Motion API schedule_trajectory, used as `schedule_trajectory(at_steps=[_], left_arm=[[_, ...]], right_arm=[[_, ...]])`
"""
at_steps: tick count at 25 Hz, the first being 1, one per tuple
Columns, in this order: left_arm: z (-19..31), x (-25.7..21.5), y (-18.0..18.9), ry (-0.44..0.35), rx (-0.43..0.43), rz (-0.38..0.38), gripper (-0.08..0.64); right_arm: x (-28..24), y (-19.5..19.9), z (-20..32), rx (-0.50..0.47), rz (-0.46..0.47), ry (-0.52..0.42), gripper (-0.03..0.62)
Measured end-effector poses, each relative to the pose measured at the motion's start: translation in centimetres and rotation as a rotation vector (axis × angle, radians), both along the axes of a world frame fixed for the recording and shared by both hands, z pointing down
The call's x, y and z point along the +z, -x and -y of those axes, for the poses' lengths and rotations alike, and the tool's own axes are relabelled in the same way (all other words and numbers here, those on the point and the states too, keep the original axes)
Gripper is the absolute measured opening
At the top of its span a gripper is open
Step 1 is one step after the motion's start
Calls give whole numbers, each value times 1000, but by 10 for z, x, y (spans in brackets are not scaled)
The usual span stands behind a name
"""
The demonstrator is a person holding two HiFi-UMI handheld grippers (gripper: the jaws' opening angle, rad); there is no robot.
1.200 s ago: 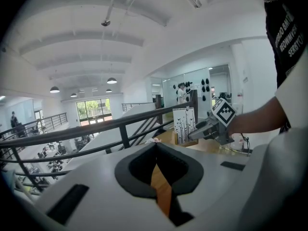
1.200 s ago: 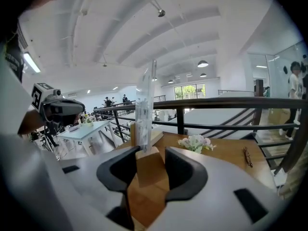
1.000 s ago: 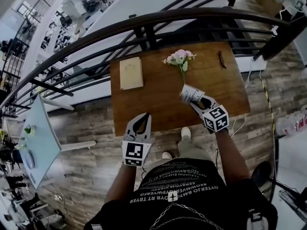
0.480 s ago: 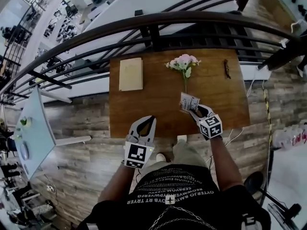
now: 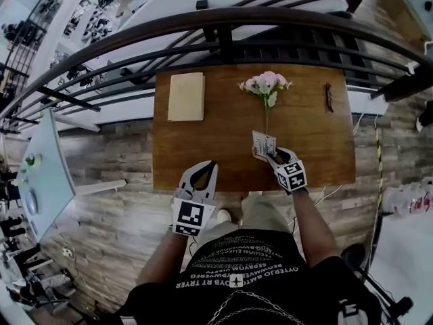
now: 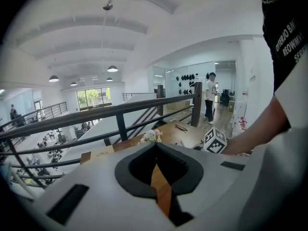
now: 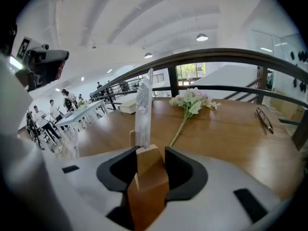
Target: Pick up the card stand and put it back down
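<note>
Well, the right gripper (image 7: 150, 154) clamps the card stand (image 7: 147, 165) by its wooden base near the table's (image 5: 203, 147) front edge, so a tilted release could tip it over.

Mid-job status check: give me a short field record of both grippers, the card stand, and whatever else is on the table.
right gripper: shut on the wooden base of the card stand
card stand: upright, clear card pointing up, over the near part of the table; contact with the table cannot be told
left gripper: shut, nothing in it, by the table's near edge
also on table: flowers, beige book, glasses
</note>
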State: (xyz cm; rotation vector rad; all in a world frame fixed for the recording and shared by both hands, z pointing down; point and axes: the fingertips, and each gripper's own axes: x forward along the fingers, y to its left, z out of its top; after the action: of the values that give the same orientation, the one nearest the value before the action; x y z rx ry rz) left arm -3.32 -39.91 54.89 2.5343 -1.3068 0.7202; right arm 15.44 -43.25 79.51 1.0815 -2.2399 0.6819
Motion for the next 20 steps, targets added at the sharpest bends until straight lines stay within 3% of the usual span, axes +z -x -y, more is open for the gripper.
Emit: schedule_trajectory(at_steps=[6, 12, 20], left_arm=[[3, 8, 7, 19, -24, 0, 20], [1, 8, 4, 16, -21, 4, 20], [-12, -11, 5, -24, -19, 7, 20]], right_arm=[[17, 10, 0, -63, -72, -64, 173], [28, 14, 0, -90, -82, -87, 176], [45, 7, -19, -135, -181, -22, 189]])
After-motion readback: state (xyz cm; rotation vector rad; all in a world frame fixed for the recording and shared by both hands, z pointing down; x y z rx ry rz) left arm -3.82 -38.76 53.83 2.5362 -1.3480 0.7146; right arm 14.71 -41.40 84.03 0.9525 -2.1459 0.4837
